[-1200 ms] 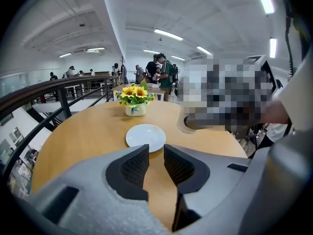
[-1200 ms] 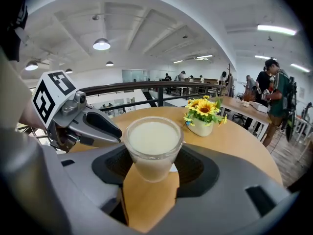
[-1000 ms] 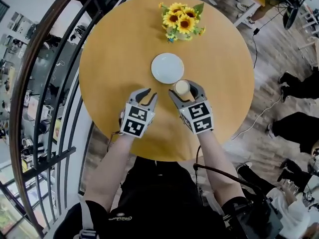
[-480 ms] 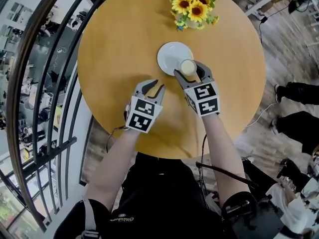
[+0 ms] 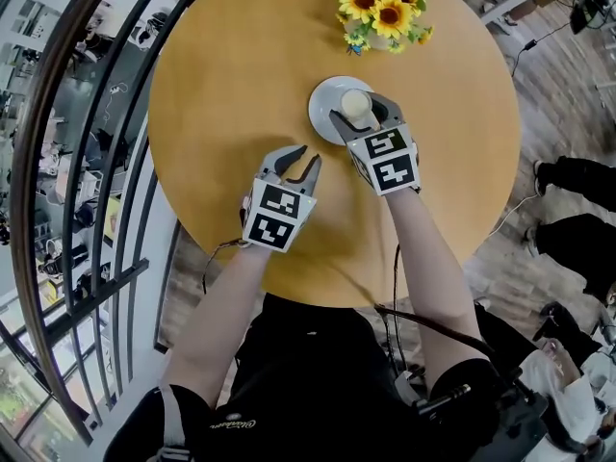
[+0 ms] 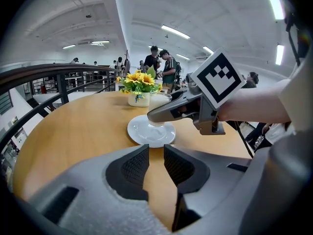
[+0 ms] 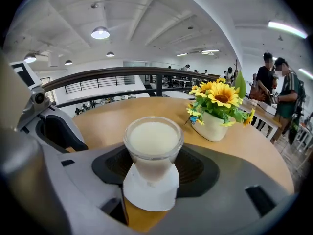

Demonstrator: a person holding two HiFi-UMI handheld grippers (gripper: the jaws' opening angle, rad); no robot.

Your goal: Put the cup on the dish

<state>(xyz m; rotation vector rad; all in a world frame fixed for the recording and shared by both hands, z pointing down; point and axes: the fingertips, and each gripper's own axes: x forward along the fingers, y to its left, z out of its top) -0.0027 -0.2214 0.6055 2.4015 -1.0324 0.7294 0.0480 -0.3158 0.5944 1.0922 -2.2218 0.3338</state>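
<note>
A small glass cup [image 5: 355, 100] of creamy white liquid is gripped by my right gripper [image 5: 358, 109], which is shut on its sides. The cup is over the middle of the white dish [image 5: 323, 104] on the round wooden table [image 5: 231, 75]. In the right gripper view the cup [image 7: 153, 143] stands upright between the jaws with the dish [image 7: 149, 192] showing under it; I cannot tell whether it rests on the dish. My left gripper [image 5: 301, 162] hovers near the table's middle, open and holding nothing. Its view shows the dish [image 6: 142, 133] ahead and the right gripper [image 6: 168, 110] above it.
A pot of sunflowers [image 5: 382, 8] stands just beyond the dish, close to the table's far edge. A dark curved railing [image 5: 96, 162] runs along the table's left side. People stand in the background [image 7: 274, 82]. Cables lie on the wooden floor at the right.
My right gripper has carried the cup forward from the table beside the dish to over the dish's middle. The left gripper has stayed about where it was.
</note>
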